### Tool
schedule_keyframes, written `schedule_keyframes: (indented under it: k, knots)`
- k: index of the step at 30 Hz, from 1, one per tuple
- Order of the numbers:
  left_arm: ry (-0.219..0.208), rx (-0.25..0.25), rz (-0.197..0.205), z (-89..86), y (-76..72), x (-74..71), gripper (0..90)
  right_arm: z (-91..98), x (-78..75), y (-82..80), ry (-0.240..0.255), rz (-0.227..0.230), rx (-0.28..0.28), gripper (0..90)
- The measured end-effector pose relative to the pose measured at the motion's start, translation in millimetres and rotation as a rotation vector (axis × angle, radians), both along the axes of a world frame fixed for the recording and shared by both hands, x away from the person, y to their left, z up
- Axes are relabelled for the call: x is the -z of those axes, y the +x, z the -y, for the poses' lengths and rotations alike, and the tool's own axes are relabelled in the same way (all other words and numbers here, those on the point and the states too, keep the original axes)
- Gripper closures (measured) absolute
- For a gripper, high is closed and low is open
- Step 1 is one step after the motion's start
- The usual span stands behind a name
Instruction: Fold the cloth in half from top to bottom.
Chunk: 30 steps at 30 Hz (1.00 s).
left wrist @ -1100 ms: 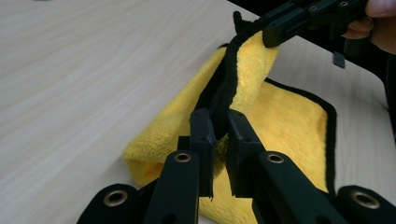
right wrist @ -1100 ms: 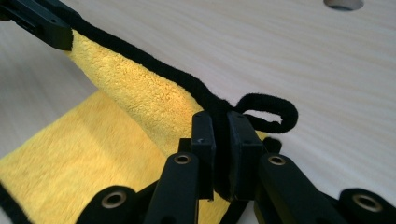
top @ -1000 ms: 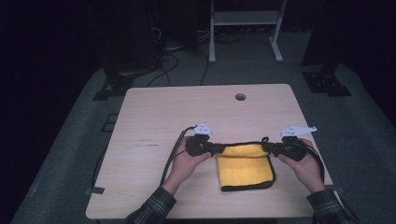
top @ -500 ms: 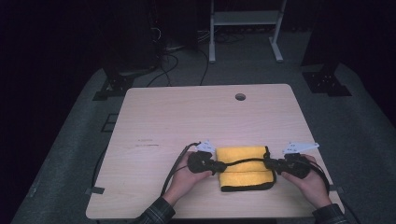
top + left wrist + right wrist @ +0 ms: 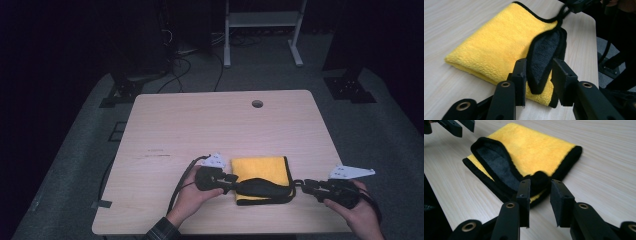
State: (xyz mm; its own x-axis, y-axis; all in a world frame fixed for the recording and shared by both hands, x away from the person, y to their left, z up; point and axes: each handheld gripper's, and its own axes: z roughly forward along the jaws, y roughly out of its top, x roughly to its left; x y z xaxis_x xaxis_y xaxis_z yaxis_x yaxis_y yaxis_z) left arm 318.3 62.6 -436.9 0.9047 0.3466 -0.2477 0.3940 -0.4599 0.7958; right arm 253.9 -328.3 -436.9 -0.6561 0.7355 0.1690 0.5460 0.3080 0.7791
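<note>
Left gripper (image 5: 231, 181) lies low at the left edge of the folded yellow cloth (image 5: 260, 170), on the near part of the wooden table (image 5: 200, 130). In the left gripper view its jaws stand apart, with a turned-up grey flap (image 5: 544, 60) of the cloth lying between them; whether either pad touches the flap cannot be told, and the jaw roots are cut off by the bottom edge. The left hand (image 5: 192, 197) grips the body from below, its sleeve (image 5: 160, 232) cropped at the frame edge.

Ahead of these jaws the cloth lies flat, yellow side up, black-edged, its grey underside showing along the near fold.

Right gripper (image 5: 300, 184) sits just off the cloth's right near corner. In the right gripper view its jaws are apart, the black-trimmed corner (image 5: 539, 178) directly ahead of the gap; contact is not discernible. The right hand (image 5: 357, 212) is partly cut off at the bottom. The background beyond the table is dark and hard to read.
</note>
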Motion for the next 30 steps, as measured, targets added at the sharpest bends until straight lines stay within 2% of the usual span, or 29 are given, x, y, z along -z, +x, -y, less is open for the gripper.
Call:
schedule_keyframes:
  k: [4,7,9,12,16,21,24,30]
  knots:
    - [-0.009,-0.015,0.001,0.0,6.3,0.1,70.9,15.7,-1.1,-2.8,-0.004,0.009,0.048,72.7]
    - [-0.006,-0.021,0.001,4.8,13.2,3.3,76.6,15.9,-2.4,2.4,0.003,0.012,0.052,77.6]
    - [0.006,-0.026,0.011,9.8,19.1,6.4,79.0,9.3,-2.9,8.1,0.01,0.02,0.035,80.4]
    - [0.01,-0.037,0.009,16.5,26.6,10.9,79.7,-5.4,-1.9,18.3,0.014,0.031,0.003,82.6]
    - [0.039,-0.035,0.0,28.1,34.3,21.6,79.8,-28.1,2.0,34.2,0.017,0.034,-0.053,83.7]
    - [0.074,0.01,-0.009,35.2,26.4,29.0,79.7,-59.6,9.2,48.7,-0.003,0.019,-0.124,84.2]
    - [0.078,0.03,-0.005,35.8,19.5,29.5,79.7,-78.8,14.8,53.3,-0.022,0.009,-0.173,84.3]
    - [0.093,0.071,-0.016,35.3,2.6,32.3,78.1,-106.4,24.3,49.7,-0.043,-0.017,-0.277,84.2]
